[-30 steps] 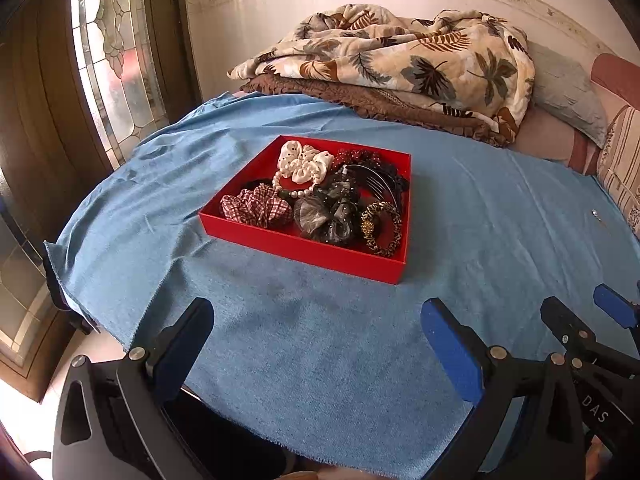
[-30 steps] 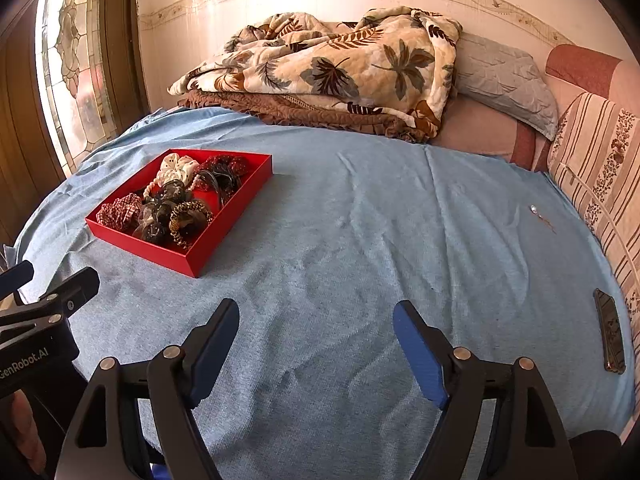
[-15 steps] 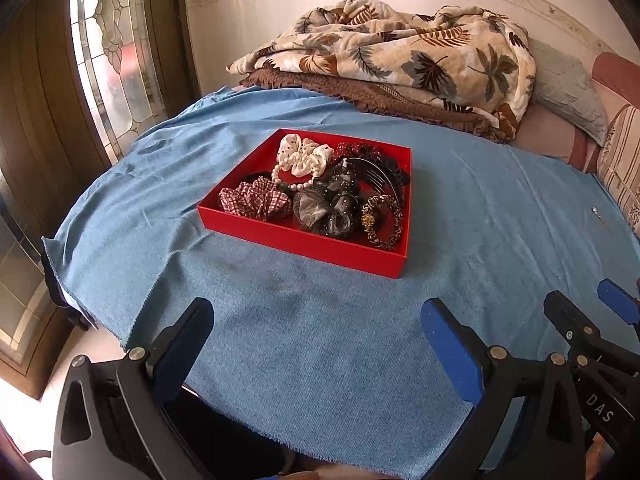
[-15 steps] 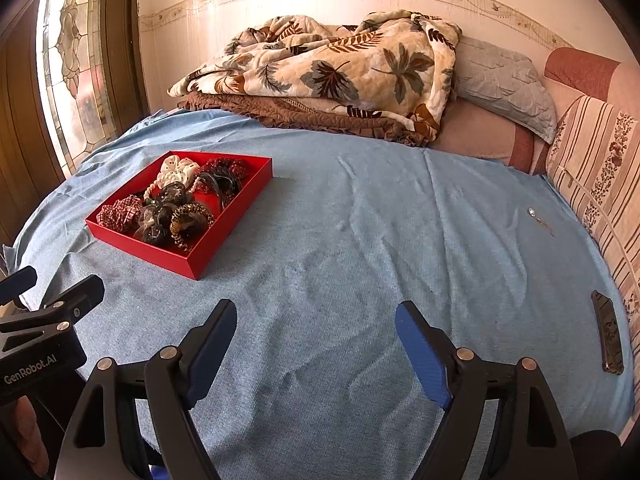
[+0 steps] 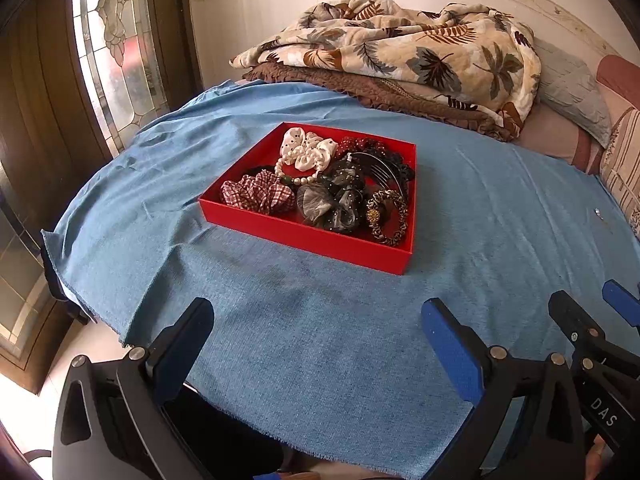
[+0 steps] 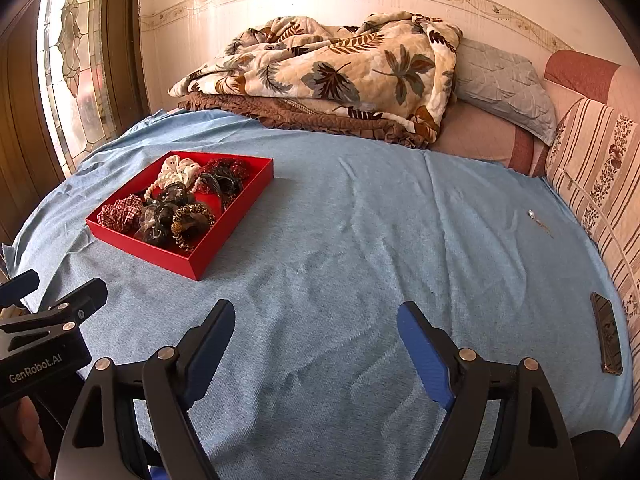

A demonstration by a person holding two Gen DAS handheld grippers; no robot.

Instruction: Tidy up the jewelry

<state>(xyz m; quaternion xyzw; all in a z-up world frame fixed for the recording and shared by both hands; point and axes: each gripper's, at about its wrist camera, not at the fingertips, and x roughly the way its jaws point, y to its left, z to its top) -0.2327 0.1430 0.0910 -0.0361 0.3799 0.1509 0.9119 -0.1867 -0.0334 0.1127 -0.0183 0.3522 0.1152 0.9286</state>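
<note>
Jewelry (image 5: 320, 184) lay heaped in the red tray (image 5: 296, 236) — both grippers (image 5: 316, 344) (image 6: 316, 344) hovered wide and empty, perhaps for reaching.

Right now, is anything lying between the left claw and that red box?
Nothing: in the left wrist view only bare blue cloth stretches from the left gripper to the red tray.

Bed (image 6: 360, 264), blue cloth cover; on it lay: red tray (image 6: 224, 236) of hair accessories at left, folded leaf-print quilt (image 6: 332, 76) at head, small pendant (image 6: 532, 214), dark phone (image 6: 607, 334) near right edge
</note>
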